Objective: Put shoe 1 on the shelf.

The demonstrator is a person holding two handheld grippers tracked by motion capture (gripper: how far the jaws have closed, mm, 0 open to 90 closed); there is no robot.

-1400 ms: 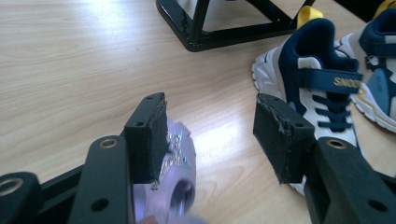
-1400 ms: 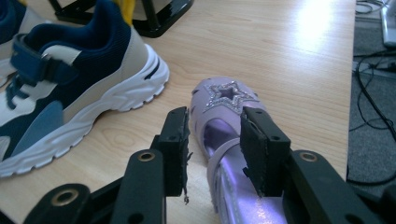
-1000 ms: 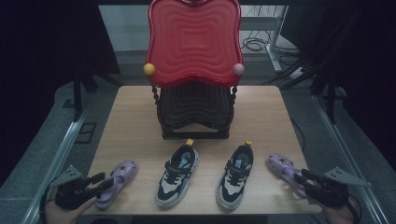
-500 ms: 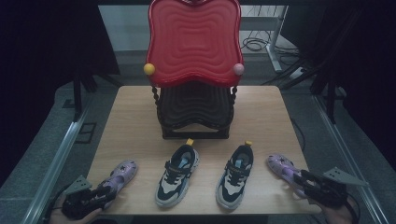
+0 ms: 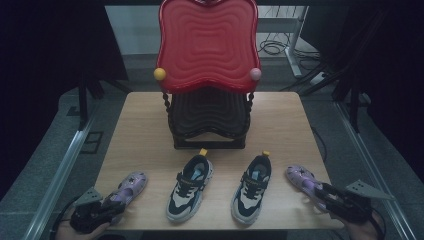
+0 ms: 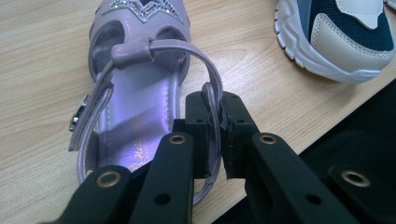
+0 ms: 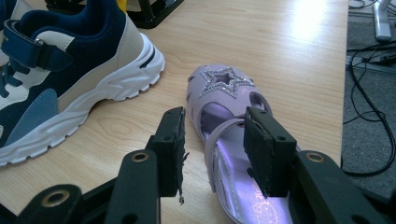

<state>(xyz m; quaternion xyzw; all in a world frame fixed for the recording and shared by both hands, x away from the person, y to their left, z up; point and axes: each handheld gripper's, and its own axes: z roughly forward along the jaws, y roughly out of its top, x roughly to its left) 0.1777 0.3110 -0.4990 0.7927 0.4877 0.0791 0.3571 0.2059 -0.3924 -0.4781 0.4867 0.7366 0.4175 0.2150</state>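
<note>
Your left tongs point(image 6: 215, 135) are at the near left corner of the worktop point(image 5: 285, 115). Their two black jaws are closed on the heel strap of the left purple sandal point(image 6: 140, 84), with the strap pinched between the pads. In the high view the left tongs point(image 5: 107, 207) overlap the heel end of that sandal point(image 5: 127, 187), whose toe points away from you and slightly right. The sandal lies flat on the worktop, sole down.

Your right tongs point(image 7: 212, 151) are at the near right corner. Their jaws stand apart, one on each side of the ankle strap of the right purple sandal point(image 7: 224, 100). I cannot tell whether either pad touches the strap. The star ornament on the toe faces up. In the high view the right tongs point(image 5: 325, 192) sit over the heel end of this sandal point(image 5: 300, 177), whose toe points away and slightly left.

Between the two sandals stand two sneakers, side by side and apart: the left sneaker point(image 5: 191, 186) and the right sneaker point(image 5: 254, 187), both with toes toward you. The right sneaker point(image 7: 60, 79) lies just beside the right sandal without touching it.

Behind the sneakers stands a black rack point(image 5: 209, 120) carrying a red wavy tray point(image 5: 207, 45) tilted upright.
</note>
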